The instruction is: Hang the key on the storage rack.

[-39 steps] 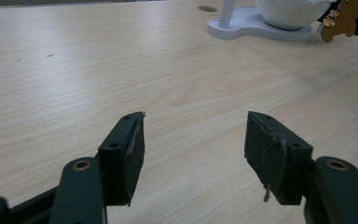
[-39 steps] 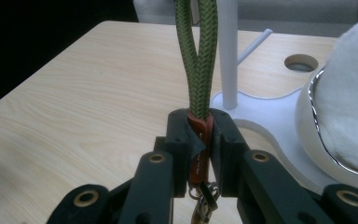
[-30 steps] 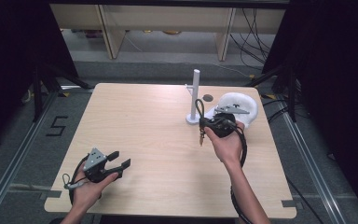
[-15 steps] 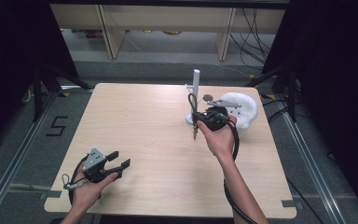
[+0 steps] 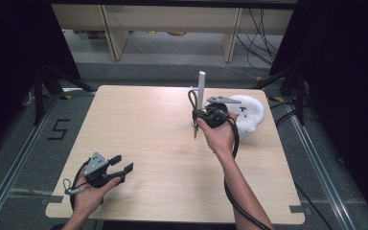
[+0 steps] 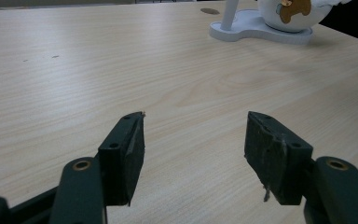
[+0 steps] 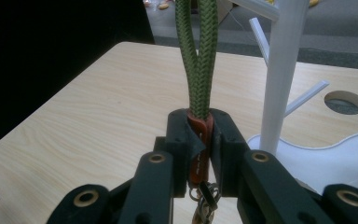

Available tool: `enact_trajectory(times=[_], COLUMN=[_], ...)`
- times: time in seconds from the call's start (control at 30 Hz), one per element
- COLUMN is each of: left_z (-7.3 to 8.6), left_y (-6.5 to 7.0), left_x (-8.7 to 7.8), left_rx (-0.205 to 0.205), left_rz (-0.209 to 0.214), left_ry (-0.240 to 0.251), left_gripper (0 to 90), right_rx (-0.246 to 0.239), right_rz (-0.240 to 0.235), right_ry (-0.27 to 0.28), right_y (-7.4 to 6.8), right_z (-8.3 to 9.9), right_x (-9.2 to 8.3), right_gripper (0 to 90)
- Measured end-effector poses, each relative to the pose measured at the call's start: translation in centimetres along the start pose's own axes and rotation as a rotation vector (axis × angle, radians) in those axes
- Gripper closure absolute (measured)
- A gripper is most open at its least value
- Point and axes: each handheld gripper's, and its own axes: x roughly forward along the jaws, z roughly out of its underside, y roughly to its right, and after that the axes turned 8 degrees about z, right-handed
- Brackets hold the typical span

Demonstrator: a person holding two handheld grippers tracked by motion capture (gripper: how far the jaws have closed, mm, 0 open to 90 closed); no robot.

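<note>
My right gripper [image 5: 206, 116] was up over the far right part of the table [image 5: 139, 120], jaws pinched tight on a green braided lanyard [image 7: 196, 56]. From the right gripper view, the doubled cord rose straight up out of the jaws, and its orange-brown tab [image 7: 199, 149] sat squeezed between the pads, with small metal hardware [image 7: 207, 192] hanging just below. The white branched stand [image 7: 279, 84] stood just beside the cord, its thin pegs angling outward, its flat white base [image 6: 261, 31] on the wood. A white rounded object [image 5: 247, 113] sat on that base, beyond my right hand [image 5: 219, 136] in the high view. A round hole [image 7: 345, 102] in the tabletop showed behind the stand. My left gripper [image 5: 120, 164] rested low at the near left corner, well apart from all that, jaws spread wide with nothing between them, bare wood showing through the gap.
</note>
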Motion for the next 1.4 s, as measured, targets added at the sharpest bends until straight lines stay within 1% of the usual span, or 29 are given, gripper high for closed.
enact_trajectory(times=[0.13,0.17,0.2,0.23,0.33,0.37,0.4,0.47,0.53,0.6,0.67,0.73,0.77,0.8,0.9,0.93,1.07,1.1,1.13,1.4], left_z=[0.0,0.0,0.0,0.0,0.0,0.0,0.0,0.0,0.0,0.1,0.1,0.1,0.1,0.1,0.1,0.1,0.1,0.1,0.0,0.1], left_y=[0.0,-0.1,0.0,-0.1,-0.1,-0.1,-0.1,-0.1,-0.1,-0.1,0.0,0.0,0.0,0.0,0.0,0.0,0.0,0.0,0.0,0.1], left_x=[0.0,0.0,0.0,0.0,0.0,-0.1,-0.1,-0.1,0.0,0.0,0.0,0.0,0.1,0.1,0.1,0.1,0.0,0.0,0.0,0.1], left_rx=[-0.001,0.000,-0.001,-0.002,0.000,0.002,0.002,0.001,0.001,0.000,0.000,-0.002,-0.002,-0.001,-0.002,-0.002,-0.002,-0.001,0.000,0.000], left_rz=[0.001,0.007,0.004,0.010,0.008,-0.002,-0.002,-0.002,0.008,0.009,0.002,0.004,0.004,0.005,0.007,0.007,0.005,0.004,0.005,0.008], left_ry=[0.002,0.006,0.002,0.007,0.006,-0.002,-0.002,-0.003,0.006,0.006,-0.001,0.000,-0.001,-0.002,-0.002,-0.002,0.001,0.002,0.002,0.001], left_gripper=[37.7,37.7,37.6,37.6,37.6,37.7,37.6,37.7,37.6,37.6,37.7,37.6,37.6,37.6,37.7,37.6,37.6,37.6,37.6,37.6], right_rx=[0.006,0.010,0.005,0.007,0.017,0.015,0.014,0.028,0.031,0.023,0.033,0.043,0.067,0.045,0.055,0.049,0.063,0.059,0.067,0.087], right_rz=[0.004,0.006,0.007,0.007,0.012,0.010,0.010,0.011,0.019,0.016,0.025,0.026,0.031,0.028,0.035,0.037,0.041,0.048,0.049,0.076], right_ry=[-0.007,-0.004,-0.005,-0.008,-0.003,0.001,0.001,-0.004,-0.004,-0.003,-0.009,-0.008,-0.015,-0.006,-0.016,-0.008,-0.019,-0.021,-0.024,-0.036], right_y=[0.0,0.0,0.0,0.0,-0.1,0.0,0.0,-0.1,-0.1,0.1,0.1,0.2,0.1,0.3,0.4,0.5,0.5,0.6,0.7,1.7], right_z=[-0.5,-0.6,-0.7,-0.8,-1.1,-1.2,-1.3,-1.3,-1.3,-1.3,-1.3,-1.4,-1.4,-1.4,-1.5,-1.4,-1.4,-1.4,-1.4,-1.0], right_x=[0.5,0.6,0.7,0.8,1.1,1.2,1.3,1.4,1.5,1.6,1.8,1.9,1.9,2.0,2.2,2.4,2.6,2.6,2.6,3.0], right_gripper=[79.6,79.6,79.6,79.6,79.6,79.6,79.6,79.6,79.6,79.6,79.6,79.6,79.5,79.6,79.5,79.5,79.5,79.5,79.5,79.4])
